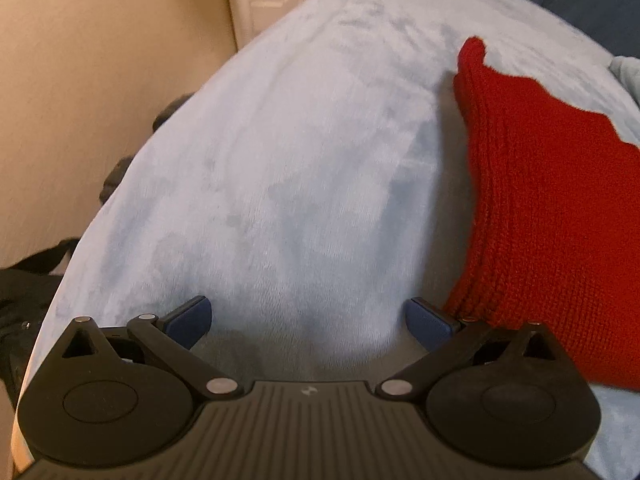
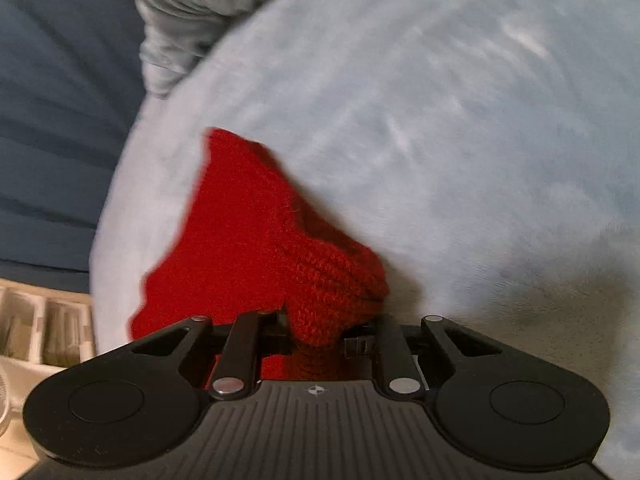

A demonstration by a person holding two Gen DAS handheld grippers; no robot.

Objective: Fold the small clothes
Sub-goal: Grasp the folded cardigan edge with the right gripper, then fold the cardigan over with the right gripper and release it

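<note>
A red knitted garment (image 1: 552, 208) lies on a pale blue fleece surface (image 1: 288, 168), to the right in the left wrist view. My left gripper (image 1: 308, 322) is open and empty, its blue pads (image 1: 192, 320) hovering over bare fleece just left of the garment's near edge. In the right wrist view the red garment (image 2: 256, 240) bunches up against my right gripper (image 2: 316, 336), which is shut on a fold of it; the fingertips are hidden by the knit.
A grey cloth (image 2: 180, 24) lies crumpled at the far edge of the fleece (image 2: 440, 120). Dark blue upholstery (image 2: 52, 120) lies beyond. A beige wall (image 1: 80, 80) and dark items (image 1: 24, 280) lie to the left.
</note>
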